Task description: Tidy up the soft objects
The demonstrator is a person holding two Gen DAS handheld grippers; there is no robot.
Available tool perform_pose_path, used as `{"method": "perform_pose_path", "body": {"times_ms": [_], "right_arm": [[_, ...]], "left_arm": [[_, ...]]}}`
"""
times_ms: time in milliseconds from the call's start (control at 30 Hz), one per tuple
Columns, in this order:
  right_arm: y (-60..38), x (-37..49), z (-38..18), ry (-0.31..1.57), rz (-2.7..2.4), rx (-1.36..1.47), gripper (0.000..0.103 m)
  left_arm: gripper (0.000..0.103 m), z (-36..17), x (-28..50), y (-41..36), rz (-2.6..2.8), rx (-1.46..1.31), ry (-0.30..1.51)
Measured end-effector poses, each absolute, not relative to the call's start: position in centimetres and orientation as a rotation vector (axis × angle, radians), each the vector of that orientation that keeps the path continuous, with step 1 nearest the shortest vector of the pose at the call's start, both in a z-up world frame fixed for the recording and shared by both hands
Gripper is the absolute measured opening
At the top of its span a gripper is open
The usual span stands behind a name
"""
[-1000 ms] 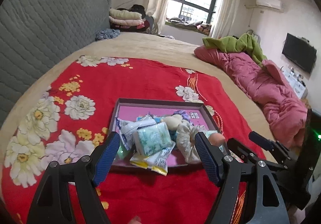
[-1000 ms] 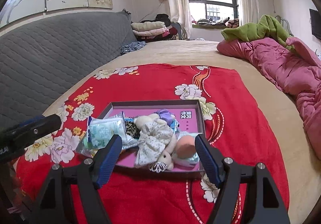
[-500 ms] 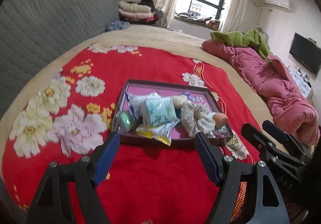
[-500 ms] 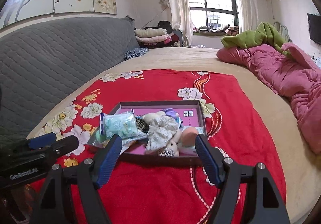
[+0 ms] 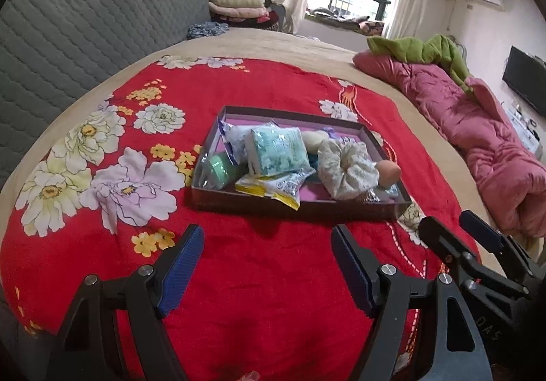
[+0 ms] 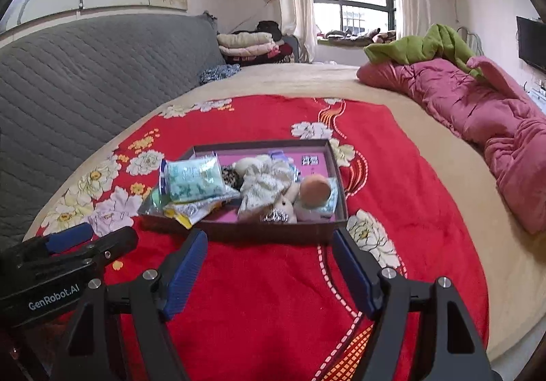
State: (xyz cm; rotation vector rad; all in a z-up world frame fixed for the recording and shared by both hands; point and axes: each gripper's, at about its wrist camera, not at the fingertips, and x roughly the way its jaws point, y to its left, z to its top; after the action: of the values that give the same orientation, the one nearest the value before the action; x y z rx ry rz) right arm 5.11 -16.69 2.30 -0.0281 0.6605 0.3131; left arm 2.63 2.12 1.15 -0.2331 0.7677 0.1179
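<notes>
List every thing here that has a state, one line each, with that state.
Left tongs: open, empty, short of the tray.
Right tongs: open, empty.
Tray: on the red blanket, heaped full.
Yellow packet: hanging over the tray's near rim.
Tissue pack: propped tilted on the pile.
Pink quilt: crumpled.

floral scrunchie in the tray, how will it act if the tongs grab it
The floral scrunchie looks like gathered, puffy fabric, so it will probably squash and flop rather than hold its shape. It seems light for its bulk. It rests against the peach ball, so lifting it may nudge that ball, which could roll inside the tray.
</notes>
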Motion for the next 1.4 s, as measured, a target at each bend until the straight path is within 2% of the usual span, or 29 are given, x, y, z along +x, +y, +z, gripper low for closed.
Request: {"method": "perform_pose_path", "body": {"times_ms": [667,1400], "right_arm": [[-15.9,5.8,-1.7,0.742,0.303,-0.045,0.075],[-15.7,6.0,-2.3,0.760,0.316,-0.047,0.075]], "left_arm": [[0.078,-2.3,3.7,2.1,0.133,-0.217,0.841],[0.078,-3.4,4.2,2.8,0.151,-0.228,0.874]]}}
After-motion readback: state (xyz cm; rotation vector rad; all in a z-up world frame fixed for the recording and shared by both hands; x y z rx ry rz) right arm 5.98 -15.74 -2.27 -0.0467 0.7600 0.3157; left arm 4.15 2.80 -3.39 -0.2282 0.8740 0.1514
